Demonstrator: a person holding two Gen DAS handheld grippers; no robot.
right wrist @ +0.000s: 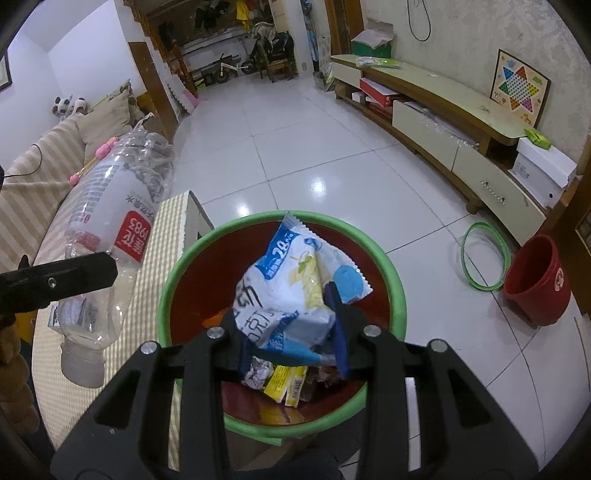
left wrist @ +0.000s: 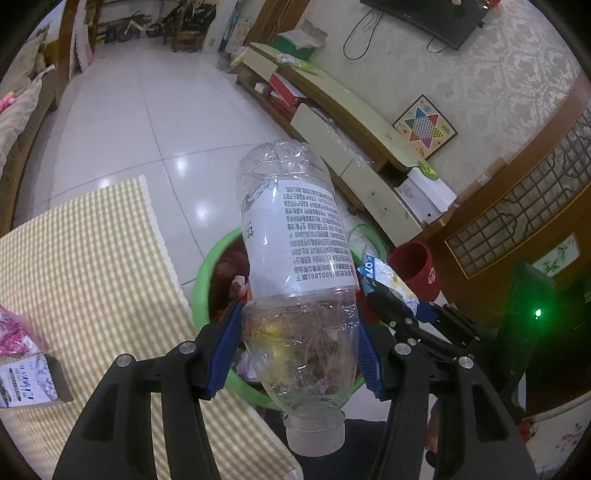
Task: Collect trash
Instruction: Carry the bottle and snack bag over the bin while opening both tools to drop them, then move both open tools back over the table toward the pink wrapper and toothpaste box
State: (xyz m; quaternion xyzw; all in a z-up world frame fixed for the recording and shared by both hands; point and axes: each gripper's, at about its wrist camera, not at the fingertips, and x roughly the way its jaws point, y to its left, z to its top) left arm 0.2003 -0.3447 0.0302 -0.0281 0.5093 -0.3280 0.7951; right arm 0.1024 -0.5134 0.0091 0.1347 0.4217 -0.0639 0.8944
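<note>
Green-rimmed bin [right wrist: 397,291] below, checked tablecloth [left wrist: 92,258] beside

- Green-rimmed bin [left wrist: 207,273]: mostly hidden behind the plastic bottle [left wrist: 295,236] in the left wrist view.
- Television [left wrist: 424,18]: cut off by the top edge.
- Bottle label print: too small to read.
- Pink packet [left wrist: 14,332]: cropped at left edge.

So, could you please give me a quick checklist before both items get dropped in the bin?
1. Left claw grips the plastic bottle: ok.
2. Right claw grips the snack wrapper: ok.
3. Wrapper over the green-rimmed bin: ok.
4. Bottle fully over the bin: cannot tell; right view shows it over the checked cloth.
5. Room left in the bin: ok.
</note>
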